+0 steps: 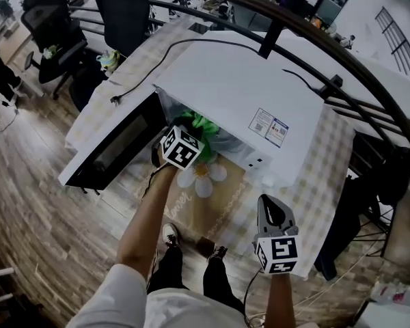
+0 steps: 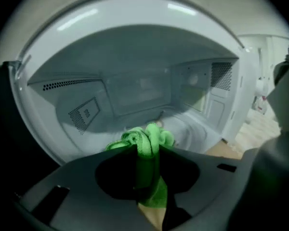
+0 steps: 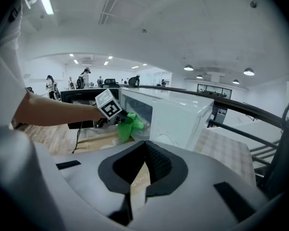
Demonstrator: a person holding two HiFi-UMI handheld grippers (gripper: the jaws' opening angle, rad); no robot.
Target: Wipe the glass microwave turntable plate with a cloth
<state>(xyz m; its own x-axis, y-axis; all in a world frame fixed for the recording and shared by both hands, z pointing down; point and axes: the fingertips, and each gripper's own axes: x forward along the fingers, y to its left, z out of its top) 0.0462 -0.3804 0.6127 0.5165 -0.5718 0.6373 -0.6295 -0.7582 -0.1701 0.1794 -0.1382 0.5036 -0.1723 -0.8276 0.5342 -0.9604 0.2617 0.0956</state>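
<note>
A white microwave [image 1: 239, 94] stands on the table with its door [image 1: 116, 149] swung open to the left. My left gripper [image 1: 190, 134] is at the mouth of the cavity, shut on a bunched green cloth [image 1: 201, 126]. In the left gripper view the cloth [image 2: 147, 141] sticks up between the jaws of the left gripper [image 2: 147, 153], in front of the grey cavity. The glass plate [image 2: 185, 129] shows only faintly on the cavity floor. My right gripper [image 1: 268, 205] hangs over the table's front right, shut and empty [image 3: 145, 143]. It looks at the microwave [image 3: 173, 117] and the cloth [image 3: 127, 124].
A checked tablecloth [image 1: 328, 162] covers the table, with a flower-print mat [image 1: 205, 183] in front of the microwave. A black power cable [image 1: 157, 63] runs off to the left. Office chairs [image 1: 55, 33] stand at the back left; a dark curved rail [image 1: 314, 46] crosses above.
</note>
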